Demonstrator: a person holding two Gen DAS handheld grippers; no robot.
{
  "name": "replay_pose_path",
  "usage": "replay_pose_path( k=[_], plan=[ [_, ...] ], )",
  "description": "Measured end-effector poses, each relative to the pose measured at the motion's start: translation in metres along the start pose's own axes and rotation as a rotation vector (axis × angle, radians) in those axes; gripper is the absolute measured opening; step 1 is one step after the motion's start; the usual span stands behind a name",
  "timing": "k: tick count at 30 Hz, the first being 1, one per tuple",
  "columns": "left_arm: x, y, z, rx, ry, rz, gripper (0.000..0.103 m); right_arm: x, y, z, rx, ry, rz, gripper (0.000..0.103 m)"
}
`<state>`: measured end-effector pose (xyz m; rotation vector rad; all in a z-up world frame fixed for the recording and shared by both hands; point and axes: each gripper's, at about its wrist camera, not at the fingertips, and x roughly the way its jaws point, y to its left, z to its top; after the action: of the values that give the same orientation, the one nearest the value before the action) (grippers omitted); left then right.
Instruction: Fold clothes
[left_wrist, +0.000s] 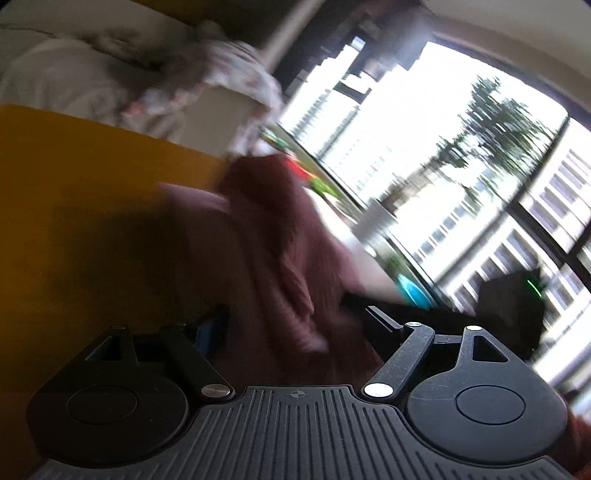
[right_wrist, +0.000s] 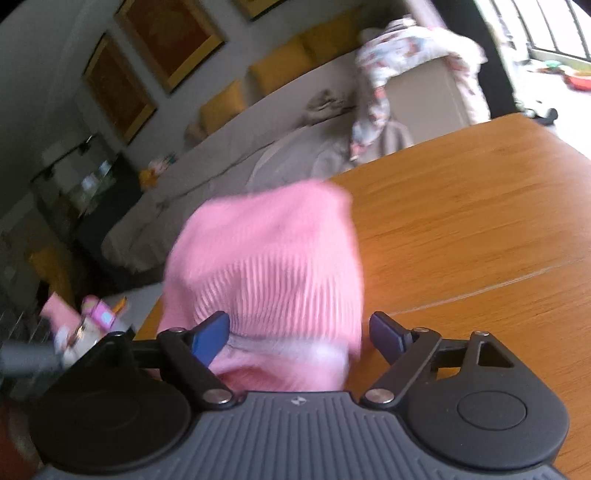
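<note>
Ribbed pink knit garment (right_wrist: 266, 258), smooth wood-grain table (right_wrist: 480, 221), matt black plastic gripper (right_wrist: 299, 332)

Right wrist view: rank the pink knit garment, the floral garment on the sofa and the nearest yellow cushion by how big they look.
1. Pink knit garment, though it lies nearest the camera
2. Floral garment
3. Yellow cushion

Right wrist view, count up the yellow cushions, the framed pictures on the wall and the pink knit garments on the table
Yellow cushions: 3
Framed pictures: 3
Pink knit garment: 1
Total: 7
</note>
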<state>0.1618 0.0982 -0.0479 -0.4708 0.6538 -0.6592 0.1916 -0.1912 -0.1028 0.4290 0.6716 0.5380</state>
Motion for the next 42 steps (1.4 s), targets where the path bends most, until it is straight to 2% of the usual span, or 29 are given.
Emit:
replay_pose_path(
  k=[2, 4, 7, 8, 10, 13, 15, 17, 19, 23, 25, 27, 29, 31, 33, 35, 36, 38, 40, 42],
  plan=[
    [-0.004, -0.013, -0.003, 0.016, 0.019, -0.087, 0.083, -0.008, -0.011, 0.001, 0.041, -0.020, 0.002, 0.085],
    [-0.015, -0.022, 0.006, 0.015, -0.025, -0.126, 0.086, -0.014, -0.018, 0.001, 0.066, -0.035, 0.008, 0.085],
    [-0.028, -0.026, 0.030, -0.035, -0.104, -0.129, 0.093, -0.019, -0.012, -0.004, 0.021, -0.051, 0.019, 0.082],
    [-0.025, -0.024, 0.037, -0.057, -0.109, -0.115, 0.093, -0.021, -0.006, -0.006, -0.013, -0.058, 0.017, 0.081],
    [-0.014, -0.017, 0.052, -0.107, -0.099, -0.076, 0.093, -0.023, 0.007, -0.010, -0.090, -0.072, 0.014, 0.081],
    [0.015, 0.000, 0.066, -0.210, -0.029, -0.041, 0.092, -0.026, 0.017, -0.013, -0.156, -0.087, 0.015, 0.081],
    [0.035, 0.010, 0.073, -0.259, -0.005, -0.077, 0.092, -0.026, 0.019, -0.013, -0.169, -0.088, 0.014, 0.081],
    [0.043, 0.020, 0.082, -0.303, -0.046, -0.088, 0.092, -0.025, 0.018, -0.012, -0.168, -0.079, 0.012, 0.081],
    [0.041, 0.030, 0.093, -0.327, -0.126, -0.043, 0.092, -0.025, 0.017, -0.012, -0.170, -0.073, 0.012, 0.081],
    [0.011, 0.048, 0.099, -0.353, -0.309, 0.108, 0.095, -0.024, 0.021, -0.014, -0.192, -0.072, 0.011, 0.081],
    [-0.008, 0.055, 0.095, -0.379, -0.371, 0.167, 0.096, -0.025, 0.021, -0.015, -0.192, -0.078, 0.012, 0.081],
    [-0.026, 0.060, 0.088, -0.406, -0.396, 0.208, 0.096, -0.027, 0.020, -0.015, -0.183, -0.095, 0.014, 0.081],
    [-0.033, 0.058, 0.077, -0.398, -0.355, 0.194, 0.096, -0.035, 0.023, -0.018, -0.200, -0.145, 0.007, 0.081],
    [-0.038, 0.054, 0.065, -0.385, -0.306, 0.173, 0.096, -0.045, 0.034, -0.025, -0.289, -0.199, -0.022, 0.081],
    [-0.035, 0.044, 0.051, -0.332, -0.241, 0.177, 0.096, -0.052, 0.052, -0.034, -0.450, -0.230, -0.069, 0.082],
    [-0.028, 0.035, 0.037, -0.290, -0.180, 0.180, 0.096, -0.050, 0.070, -0.043, -0.634, -0.218, -0.114, 0.086],
    [-0.024, 0.033, 0.031, -0.286, -0.156, 0.177, 0.096, -0.050, 0.074, -0.042, -0.662, -0.209, -0.115, 0.086],
    [-0.015, 0.028, 0.018, -0.277, -0.109, 0.170, 0.092, -0.050, 0.076, -0.036, -0.668, -0.192, -0.101, 0.086],
    [-0.014, 0.020, 0.016, -0.285, -0.104, 0.138, 0.089, -0.054, 0.066, -0.018, -0.557, -0.195, -0.071, 0.084],
    [-0.017, 0.013, 0.021, -0.288, -0.120, 0.093, 0.089, -0.052, 0.052, -0.002, -0.455, -0.183, -0.083, 0.070]
  ],
)
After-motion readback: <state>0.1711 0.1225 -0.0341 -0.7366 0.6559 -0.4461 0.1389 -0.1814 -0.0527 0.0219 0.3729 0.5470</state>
